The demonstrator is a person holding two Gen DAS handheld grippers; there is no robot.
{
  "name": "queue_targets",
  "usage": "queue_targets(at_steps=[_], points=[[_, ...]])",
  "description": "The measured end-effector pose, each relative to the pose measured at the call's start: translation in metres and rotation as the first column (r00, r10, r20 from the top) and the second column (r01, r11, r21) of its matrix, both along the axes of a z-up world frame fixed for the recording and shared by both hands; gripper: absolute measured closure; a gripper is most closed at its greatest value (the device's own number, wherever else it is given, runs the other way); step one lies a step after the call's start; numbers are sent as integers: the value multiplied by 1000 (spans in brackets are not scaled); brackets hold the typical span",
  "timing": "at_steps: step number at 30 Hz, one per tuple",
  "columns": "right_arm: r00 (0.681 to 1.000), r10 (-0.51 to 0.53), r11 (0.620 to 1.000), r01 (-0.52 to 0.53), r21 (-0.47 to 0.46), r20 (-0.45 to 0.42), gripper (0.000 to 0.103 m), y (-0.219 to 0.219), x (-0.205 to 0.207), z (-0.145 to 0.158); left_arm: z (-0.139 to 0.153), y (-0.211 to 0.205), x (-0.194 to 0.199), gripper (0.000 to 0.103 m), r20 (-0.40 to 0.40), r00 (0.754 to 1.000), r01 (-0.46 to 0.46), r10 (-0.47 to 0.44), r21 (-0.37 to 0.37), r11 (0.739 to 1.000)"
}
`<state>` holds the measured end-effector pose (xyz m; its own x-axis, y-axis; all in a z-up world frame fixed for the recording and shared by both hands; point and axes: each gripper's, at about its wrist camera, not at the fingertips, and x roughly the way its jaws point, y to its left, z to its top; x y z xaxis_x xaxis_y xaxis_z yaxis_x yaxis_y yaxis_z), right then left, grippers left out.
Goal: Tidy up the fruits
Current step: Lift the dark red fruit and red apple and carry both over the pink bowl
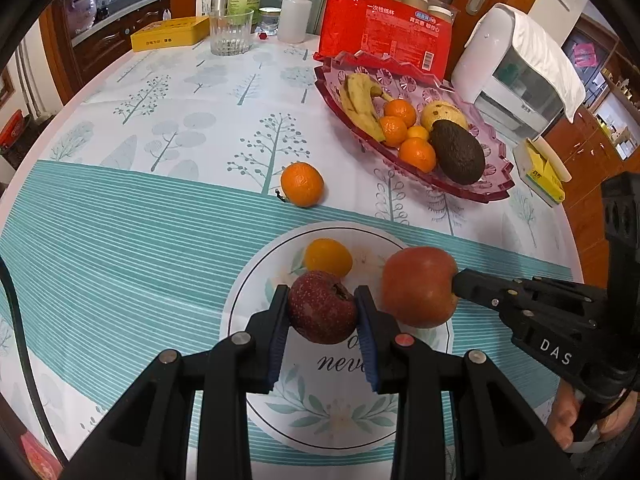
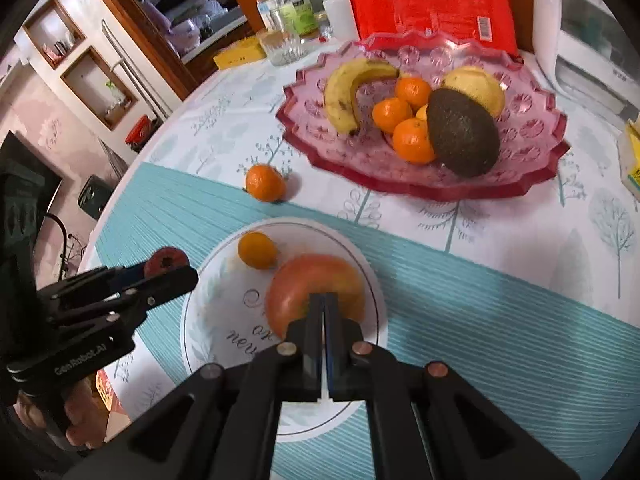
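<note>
My left gripper (image 1: 322, 308) is shut on a dark red apple (image 1: 322, 306), held just above the white plate (image 1: 256, 280); the right wrist view shows this gripper (image 2: 168, 266) at the left. My right gripper (image 2: 323, 304) is shut, its fingers pressed together with nothing between them. Its tips touch the near side of a big red-orange apple (image 2: 316, 280) on the plate (image 2: 216, 312). A small orange (image 1: 328, 258) also lies on the plate. One mandarin (image 1: 302, 184) sits loose on the tablecloth. The pink glass fruit bowl (image 1: 492, 188) holds bananas, mandarins, an avocado and a yellow fruit.
Along the back of the round table stand a red pack of paper cups (image 1: 384, 28), a glass tumbler (image 1: 231, 32), a yellow box (image 1: 170, 34) and bottles. A white appliance (image 1: 516, 68) and a box of yellow packets (image 1: 544, 172) are at the right.
</note>
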<state>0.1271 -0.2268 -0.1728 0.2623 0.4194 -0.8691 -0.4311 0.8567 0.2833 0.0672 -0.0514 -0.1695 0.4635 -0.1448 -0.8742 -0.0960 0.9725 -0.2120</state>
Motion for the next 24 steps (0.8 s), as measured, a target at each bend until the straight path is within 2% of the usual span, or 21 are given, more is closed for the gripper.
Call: queue_targets(at_steps=[1, 5, 7, 8, 9, 13, 17, 19, 24], points=[[1000, 13, 1000, -13, 5, -1, 100, 3, -1, 0, -1, 1, 0, 73, -3, 1000, -2, 2, -2, 1000], [999, 31, 1000, -31, 2, 28, 87, 11, -5, 1, -4, 2, -1, 73, -11, 1000, -6, 6, -4, 1000], [998, 33, 999, -32, -22, 54, 65, 15, -6, 3, -5, 3, -1, 73, -13, 1000, -8, 8, -7, 1000], [997, 27, 999, -24, -41, 72, 48, 16, -6, 4, -5, 3, -1, 73, -13, 1000, -8, 8, -8, 1000], [995, 22, 999, -18, -51, 94, 44, 16, -6, 6, -5, 3, -1, 73, -12, 1000, -8, 8, -7, 1000], [996, 16, 998, -10, -64, 91, 39, 16, -2, 1, -5, 4, -1, 73, -13, 1000, -8, 8, -8, 1000], [1000, 8, 999, -7, -45, 30, 32, 17, 7, -14, -6, 4, -1, 73, -15, 1000, -9, 9, -9, 1000], [1000, 11, 1000, -11, -28, 8, 31, 19, 9, -17, -6, 4, -1, 73, -14, 1000, -10, 10, -9, 1000], [999, 24, 997, -27, -75, -33, 30, 32, 11, -33, -6, 5, -1, 73, -15, 1000, -13, 13, -10, 1000]])
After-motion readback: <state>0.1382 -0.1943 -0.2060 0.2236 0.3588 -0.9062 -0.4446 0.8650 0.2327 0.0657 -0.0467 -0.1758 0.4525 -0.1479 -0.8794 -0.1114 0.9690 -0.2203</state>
